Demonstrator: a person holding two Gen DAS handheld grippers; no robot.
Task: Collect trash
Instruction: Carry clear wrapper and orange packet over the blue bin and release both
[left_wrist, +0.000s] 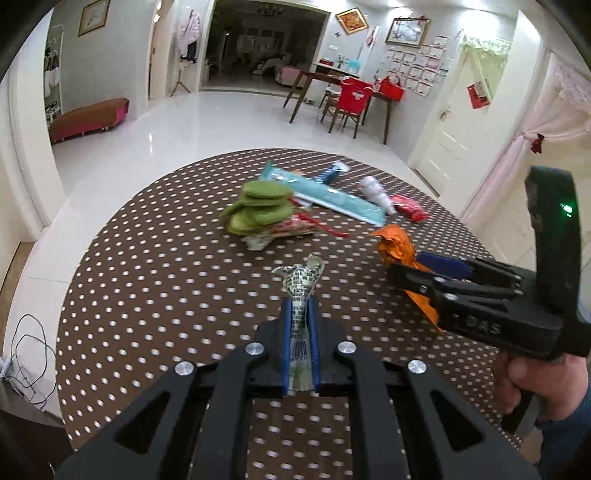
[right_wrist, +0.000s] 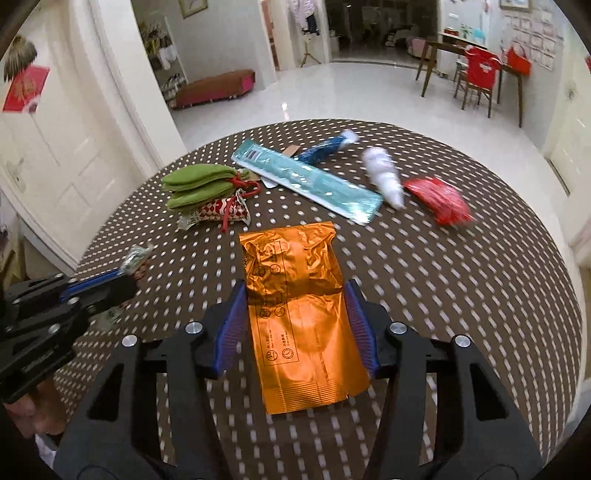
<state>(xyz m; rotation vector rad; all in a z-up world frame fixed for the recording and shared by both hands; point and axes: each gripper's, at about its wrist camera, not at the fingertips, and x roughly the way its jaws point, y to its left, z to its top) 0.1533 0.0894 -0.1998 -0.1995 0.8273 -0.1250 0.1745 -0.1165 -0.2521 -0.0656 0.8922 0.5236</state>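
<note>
Since the orange foil wrapper (right_wrist: 299, 314) is thin, light and crinkly, it is judged slippery and best pinched across its creased middle; it lies on the polka-dot table (right_wrist: 480, 295) between the blue pads (right_wrist: 231, 332) of the right gripper (right_wrist: 295, 291), which stands half open, contact at the left pad being perhaps begun; a twisted printed wrapper (left_wrist: 301, 284) is clamped in the narrowed left gripper (left_wrist: 299, 306).

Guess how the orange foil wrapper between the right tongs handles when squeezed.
The orange foil wrapper looks empty and creased, so probably light and floppy. Its glossy film may slip on the pads. Expect it to crumple rather than resist.
</note>
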